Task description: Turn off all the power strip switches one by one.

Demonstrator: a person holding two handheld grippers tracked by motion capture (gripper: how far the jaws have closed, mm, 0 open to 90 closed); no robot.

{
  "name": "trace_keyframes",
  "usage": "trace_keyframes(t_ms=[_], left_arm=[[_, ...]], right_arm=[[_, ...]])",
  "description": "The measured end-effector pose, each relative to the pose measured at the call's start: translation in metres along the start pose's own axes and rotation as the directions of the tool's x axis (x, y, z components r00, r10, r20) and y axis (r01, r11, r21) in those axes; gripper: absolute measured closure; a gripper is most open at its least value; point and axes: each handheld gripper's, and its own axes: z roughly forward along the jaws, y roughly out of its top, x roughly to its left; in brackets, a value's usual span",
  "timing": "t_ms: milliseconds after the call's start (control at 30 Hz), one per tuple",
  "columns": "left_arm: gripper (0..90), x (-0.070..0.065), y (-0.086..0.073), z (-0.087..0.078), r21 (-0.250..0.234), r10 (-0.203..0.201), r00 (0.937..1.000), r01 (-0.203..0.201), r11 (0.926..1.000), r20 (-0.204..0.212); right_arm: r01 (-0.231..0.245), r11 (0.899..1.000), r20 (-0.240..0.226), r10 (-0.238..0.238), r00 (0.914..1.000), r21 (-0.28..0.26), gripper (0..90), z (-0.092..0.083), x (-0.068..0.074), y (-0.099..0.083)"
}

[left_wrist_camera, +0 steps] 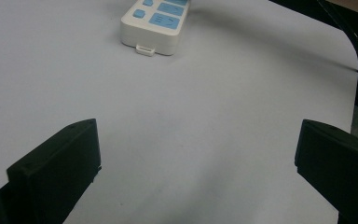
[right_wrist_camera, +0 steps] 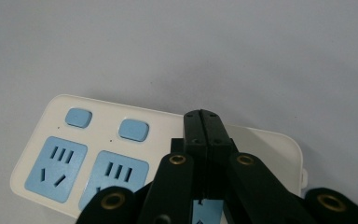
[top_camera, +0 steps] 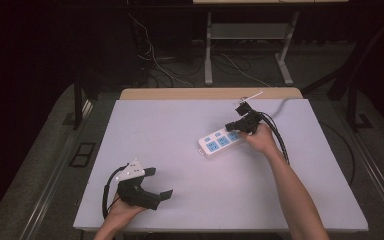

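Note:
A white power strip (top_camera: pixel 221 142) with blue sockets and blue buttons lies right of the middle of the white table (top_camera: pixel 180 115). My right gripper (top_camera: pixel 233 128) is shut, its tips pressed together with nothing between them. In the right gripper view those tips (right_wrist_camera: pixel 203 117) sit over the strip (right_wrist_camera: pixel 51 140), in line with its row of buttons; I cannot tell whether they touch. My left gripper (top_camera: pixel 160 182) rests open near the table's front left. In the left gripper view its jaws stand wide apart around bare table (left_wrist_camera: pixel 198 149), with the strip's end (left_wrist_camera: pixel 156 23) farther off.
The strip's pale cable (top_camera: pixel 280 106) runs off the far right of the table. Black gripper cables (top_camera: pixel 280 140) trail along the right forearm. Beyond the far edge stand a desk frame (top_camera: pixel 208 50) and loose wires (top_camera: pixel 152 57) on the floor.

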Motion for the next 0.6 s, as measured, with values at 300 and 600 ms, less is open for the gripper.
trace_keyframes(t_ms=[300, 600], left_arm=[[0.0, 0.0019, -0.0003, 0.0014, 0.006, -0.004, 1.0000, 0.004, 1.0000, 0.001], [0.0, 0.0036, -0.0005, 0.0018, 0.008, -0.006, 1.0000, 0.006, 0.9999, 0.004]], right_arm=[[0.003, 1.000, -0.013, -0.003, 0.9999, -0.014, 90.0, -0.0003, -0.0017, -0.0018], [0.017, 1.000, -0.011, -0.017, 0.9998, -0.018, 90.0, -0.0036, 0.0011, 0.0012]])
